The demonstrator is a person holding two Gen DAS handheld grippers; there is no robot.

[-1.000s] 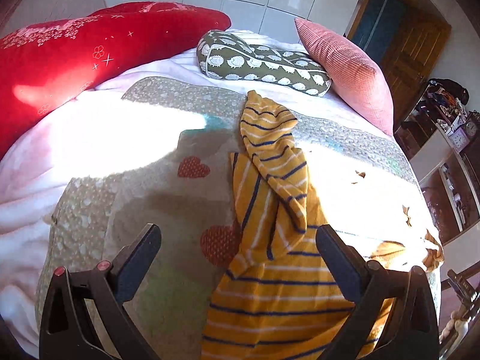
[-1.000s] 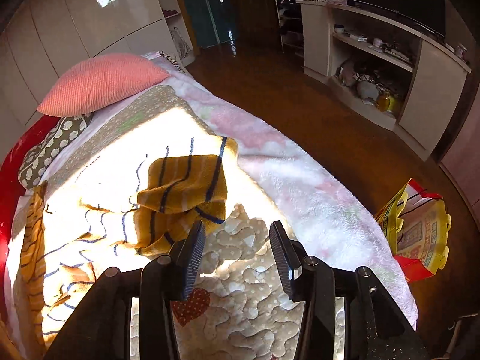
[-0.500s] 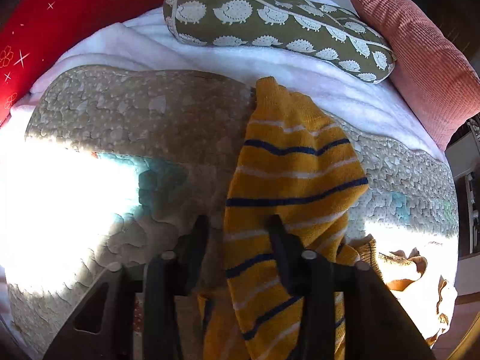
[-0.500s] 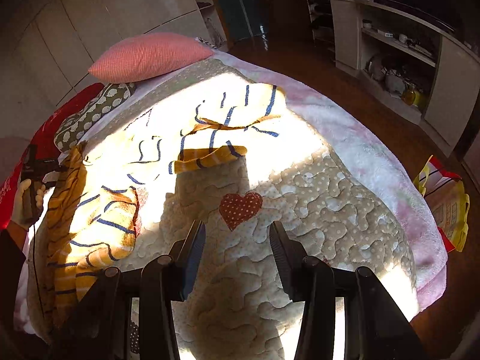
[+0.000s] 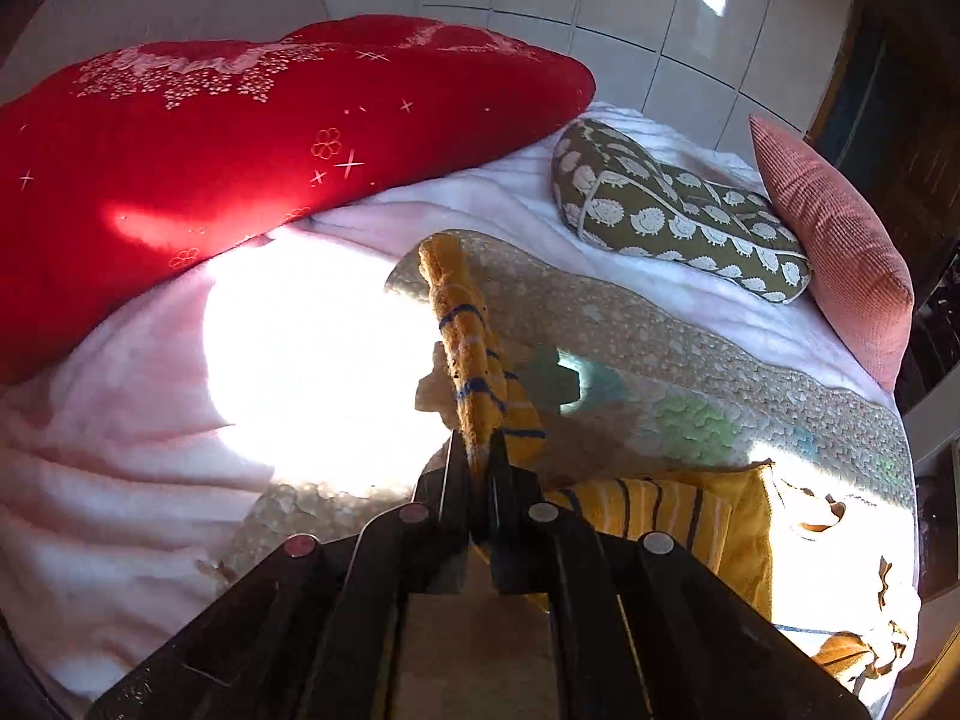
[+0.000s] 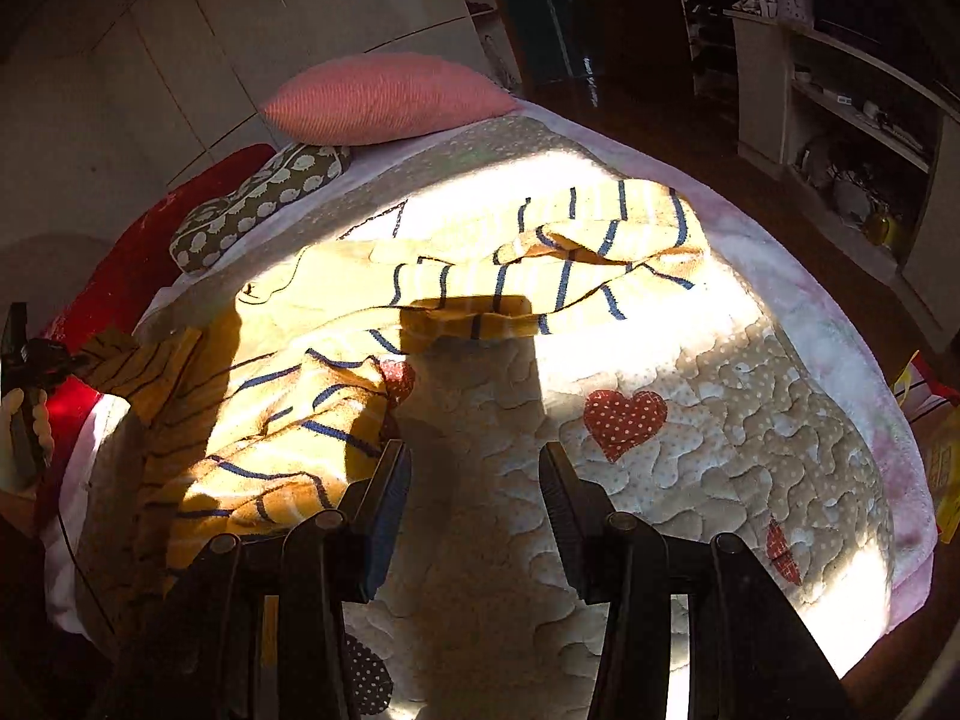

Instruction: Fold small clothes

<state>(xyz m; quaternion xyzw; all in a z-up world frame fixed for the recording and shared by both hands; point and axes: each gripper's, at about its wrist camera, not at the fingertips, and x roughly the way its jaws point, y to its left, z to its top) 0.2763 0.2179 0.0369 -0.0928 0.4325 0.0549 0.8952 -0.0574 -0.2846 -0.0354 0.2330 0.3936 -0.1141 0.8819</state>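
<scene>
The left gripper (image 5: 477, 468) is seen pressed together on a sleeve (image 5: 465, 336) of the yellow striped sweater (image 6: 420, 300); the sleeve is lifted off the quilt (image 5: 690, 360) and stretches away toward 12 o'clock in the left wrist view. The right gripper (image 6: 474, 498) is seen spread, with nothing between its jaws, hovering over bare quilt; the sweater's hem lies just beside it at 10 o'clock in the right wrist view.

The fold is judged to be at an early stage. The sweater is spread crumpled across the quilt, from 9 o'clock to 1 o'clock in the right wrist view, with its far sleeve bunched on the body. No neat fold can be made out; the held sleeve has yet to be laid across the body, the far sleeve to be straightened, and the body to be doubled over.

Counted near to far: two grippers, one sweater, one quilt, and three cushions at the far end: one hedgehog-print cushion (image 5: 672, 216), one pink pillow (image 5: 840, 240), one red pillow (image 5: 240, 150).
</scene>
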